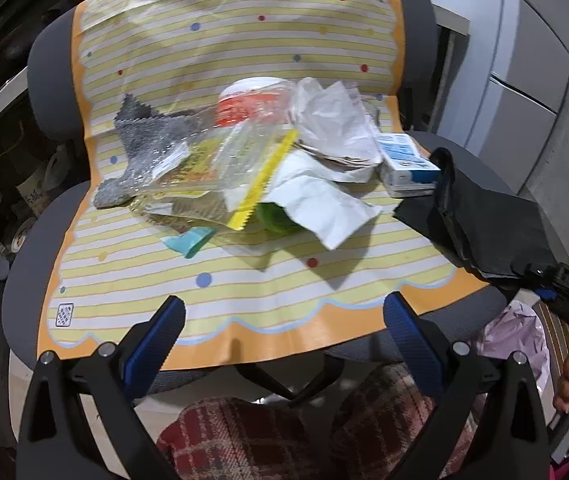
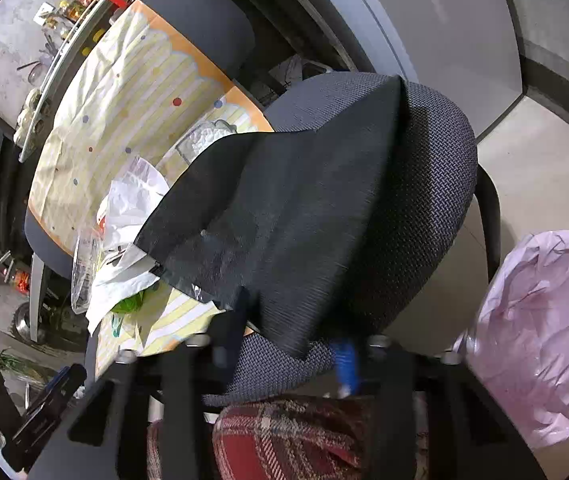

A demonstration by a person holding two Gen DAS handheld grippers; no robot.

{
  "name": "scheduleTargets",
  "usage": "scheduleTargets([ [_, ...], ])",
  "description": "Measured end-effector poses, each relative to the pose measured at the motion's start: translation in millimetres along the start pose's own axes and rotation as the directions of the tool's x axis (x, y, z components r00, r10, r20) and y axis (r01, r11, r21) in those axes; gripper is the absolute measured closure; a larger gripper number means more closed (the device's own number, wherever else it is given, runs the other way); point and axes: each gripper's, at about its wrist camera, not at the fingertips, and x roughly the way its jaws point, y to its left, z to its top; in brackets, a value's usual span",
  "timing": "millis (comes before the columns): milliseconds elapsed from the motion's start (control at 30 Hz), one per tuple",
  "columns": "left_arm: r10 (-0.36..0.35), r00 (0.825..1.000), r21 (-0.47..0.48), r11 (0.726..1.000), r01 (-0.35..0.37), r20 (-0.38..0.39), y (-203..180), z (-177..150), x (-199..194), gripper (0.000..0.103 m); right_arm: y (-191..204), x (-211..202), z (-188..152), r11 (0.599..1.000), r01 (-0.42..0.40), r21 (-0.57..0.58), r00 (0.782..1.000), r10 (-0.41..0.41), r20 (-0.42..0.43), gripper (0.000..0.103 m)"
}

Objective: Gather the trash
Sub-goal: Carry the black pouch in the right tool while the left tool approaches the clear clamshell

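The right gripper [image 2: 290,344] pinches a black sheet [image 2: 284,208], its length running far-left toward the trash pile [image 1: 268,160]; the left gripper [image 1: 284,316] gapes, empty.

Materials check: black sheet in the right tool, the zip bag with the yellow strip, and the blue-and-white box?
Black sheet: looks like thin matte non-woven fabric or plastic; it folds in soft creases with a faint grain. Zip bag: clear glossy plastic film, contents show through, yellow strip along one edge. Blue-and-white box: likely printed cardboard, with sharp square edges.
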Motion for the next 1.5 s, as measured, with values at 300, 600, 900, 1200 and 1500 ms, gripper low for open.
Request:
scheduleTargets([
  [300, -0.011, 1.0, 0.018, 1.0, 0.01, 0.008, -11, 1, -4, 0.007, 16, -70, 28, 0.914, 0.294, -0.281, 0.947, -0.237, 0.219, 0.095],
  [600, -0.037, 0.999, 0.047, 0.998, 0.036, 0.006, -25, 0, -4, 0.007, 65, -40, 18, 0.726, 0.274, -0.63, 0.961, -0.187, 0.203, 0.093],
  [900, -0.027, 1.0, 0.015, 1.0, 0.027, 0.002, -10, -1, -1, 0.007, 96, 18, -7, 0.694, 0.094, -0.714, 0.996, -0.069, 0.063, 0.043],
  [1200, -0.044, 0.999, -0.007, 0.999, 0.044, -0.008, -1, -3, 6, 0.007, 111, 37, -20, 0.599, 0.326, -0.732, 0.945, -0.224, 0.237, 0.025],
  [1500, -0.023, 1.0, -0.028, 0.999, 0.023, 0.001, 8, -6, 5, 0.007, 112, 52, -26, 0.436, 0.54, -0.72, 0.838, -0.362, 0.408, 0.076],
])
